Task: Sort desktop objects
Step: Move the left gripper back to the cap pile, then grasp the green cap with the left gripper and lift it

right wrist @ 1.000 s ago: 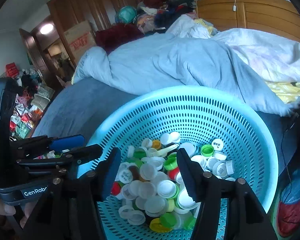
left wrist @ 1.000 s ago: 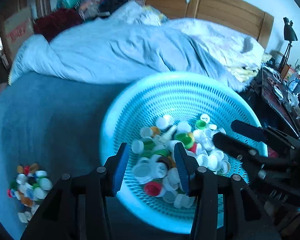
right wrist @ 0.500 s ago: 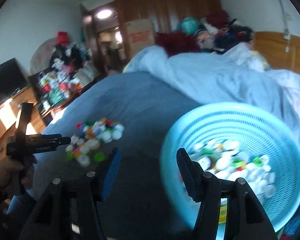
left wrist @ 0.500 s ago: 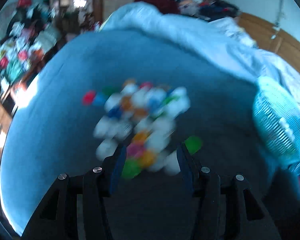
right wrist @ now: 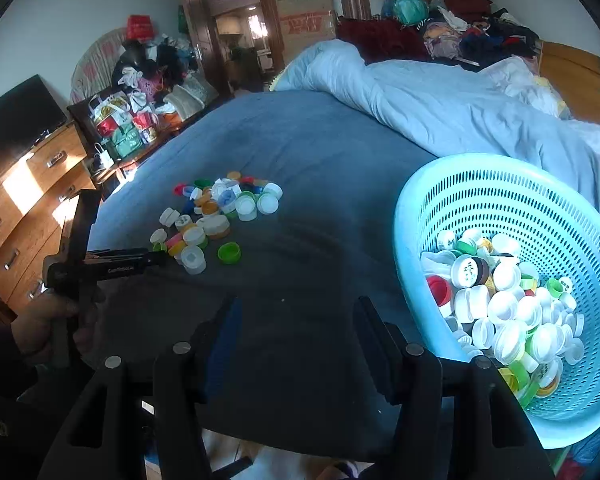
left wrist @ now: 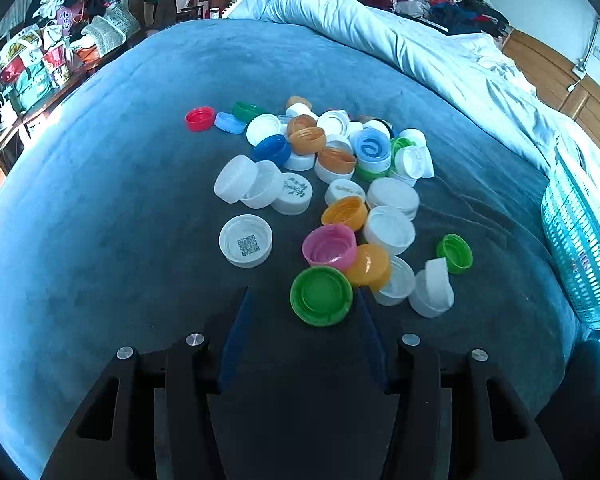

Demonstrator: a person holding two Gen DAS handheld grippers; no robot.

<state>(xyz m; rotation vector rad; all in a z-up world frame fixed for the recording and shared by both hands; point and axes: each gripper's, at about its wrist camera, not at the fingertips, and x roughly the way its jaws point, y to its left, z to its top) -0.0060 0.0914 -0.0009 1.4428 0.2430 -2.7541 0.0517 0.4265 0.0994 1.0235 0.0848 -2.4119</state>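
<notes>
Your left gripper points down at the scattered heap of plastic bottle caps on the dark blue bedspread. Its jaws have just been opening and now stand apart with nothing pinched. The large green screw cap, lying open side up, sits at the tips, just inside the right finger; whether the pad touches it you cannot tell from this view. Touching that cap on its far side are a pink cap and an orange cap. A white cap with a printed square code lies a little apart, toward the left of the heap, and a smaller green cap lies by itself on the right.

Your right gripper hangs over bare bedspread near the bed's near edge, fingers spread, empty. The round light-blue perforated plastic basket sits to its right at the bed's near right side, tilted toward you and holding many caps, mostly white. From there you see the heap well apart from the basket, near the bed's left edge, with your left hand gripping its tool's handle.
</notes>
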